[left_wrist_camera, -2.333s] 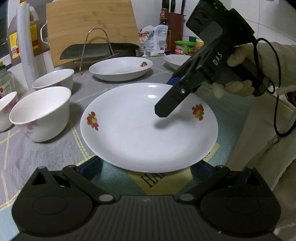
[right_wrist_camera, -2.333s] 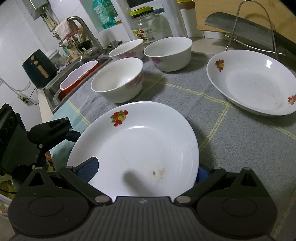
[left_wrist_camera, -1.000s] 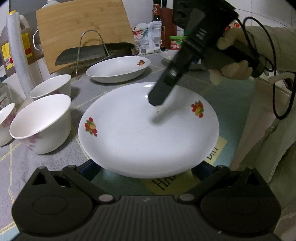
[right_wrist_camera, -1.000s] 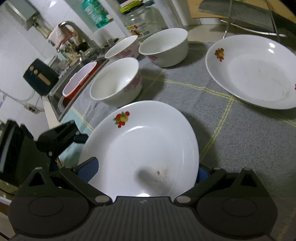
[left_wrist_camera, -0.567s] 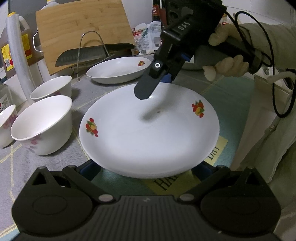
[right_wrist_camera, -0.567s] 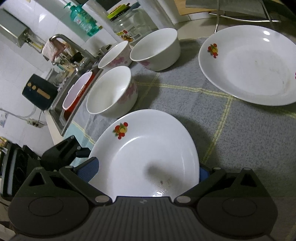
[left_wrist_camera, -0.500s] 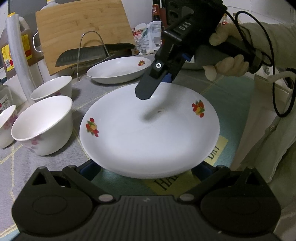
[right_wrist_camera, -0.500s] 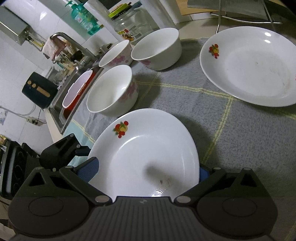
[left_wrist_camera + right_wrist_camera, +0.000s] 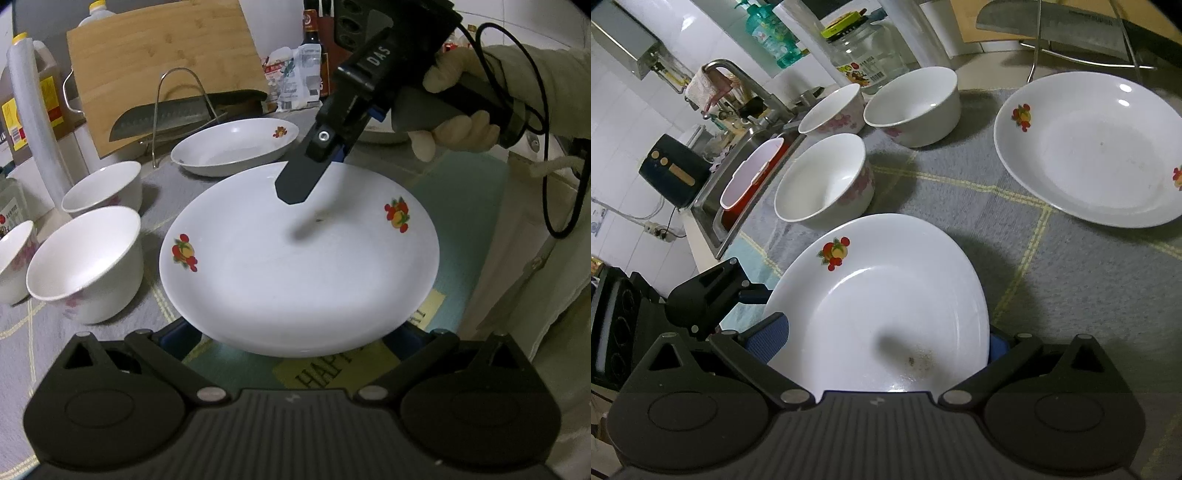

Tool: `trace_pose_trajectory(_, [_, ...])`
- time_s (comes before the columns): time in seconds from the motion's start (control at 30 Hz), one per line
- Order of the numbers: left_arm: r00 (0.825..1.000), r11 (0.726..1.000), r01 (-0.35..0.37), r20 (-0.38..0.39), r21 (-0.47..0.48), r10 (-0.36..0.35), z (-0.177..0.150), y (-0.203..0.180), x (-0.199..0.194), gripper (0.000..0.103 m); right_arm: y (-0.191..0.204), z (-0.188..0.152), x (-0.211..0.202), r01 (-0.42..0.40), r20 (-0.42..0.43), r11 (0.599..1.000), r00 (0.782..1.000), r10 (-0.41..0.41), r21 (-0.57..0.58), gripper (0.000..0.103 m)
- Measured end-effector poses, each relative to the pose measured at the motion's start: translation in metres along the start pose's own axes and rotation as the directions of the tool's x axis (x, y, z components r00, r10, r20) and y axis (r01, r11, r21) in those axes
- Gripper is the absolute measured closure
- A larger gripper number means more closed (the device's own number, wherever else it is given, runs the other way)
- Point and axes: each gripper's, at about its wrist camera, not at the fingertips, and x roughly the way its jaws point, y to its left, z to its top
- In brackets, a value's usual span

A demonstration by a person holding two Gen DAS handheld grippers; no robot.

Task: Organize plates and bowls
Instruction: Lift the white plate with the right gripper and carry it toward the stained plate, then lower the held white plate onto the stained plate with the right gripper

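Both the left gripper (image 9: pixel 295 334) and the right gripper (image 9: pixel 886 338) clamp opposite rims of the white fruit-printed plate (image 9: pixel 299 258), lifted above the grey cloth-covered worktop (image 9: pixel 1071 266).

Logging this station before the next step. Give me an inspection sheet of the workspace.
Surface: grey cloth with yellow lines.
Job's things: held plate, off the cloth; second plate on the cloth; three bowls.
Clutter: cutting board, cleaver, wire rack, glass jar, bottles.
Grippers: left gripper and right gripper, jaws at opposite rims of the held plate.
Cables: black cable off the right gripper.
Surroundings: sink, tap, tiled wall.
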Motion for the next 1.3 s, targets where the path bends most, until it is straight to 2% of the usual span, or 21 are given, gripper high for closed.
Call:
trace_pose_trajectory(0.63, [1.000, 0.999, 0.014, -0.002, 0.038, -0.014, 0.064, -0.032, 0.032, 0.001, -0.043, -0.007, -0.070, 0.014, 0.054, 1.000, 0.998, -0.013, -0.021, 0.000])
trace_pose_trajectory(1.3, [0.993, 0.985, 0.108, 0.028, 0.131, -0.113, 0.147, -0.061, 0.109, 0.001, -0.124, -0.024, -0.162, 0.131, 0.131, 0.991, 0.982, -0.135, 0.039, 0.000])
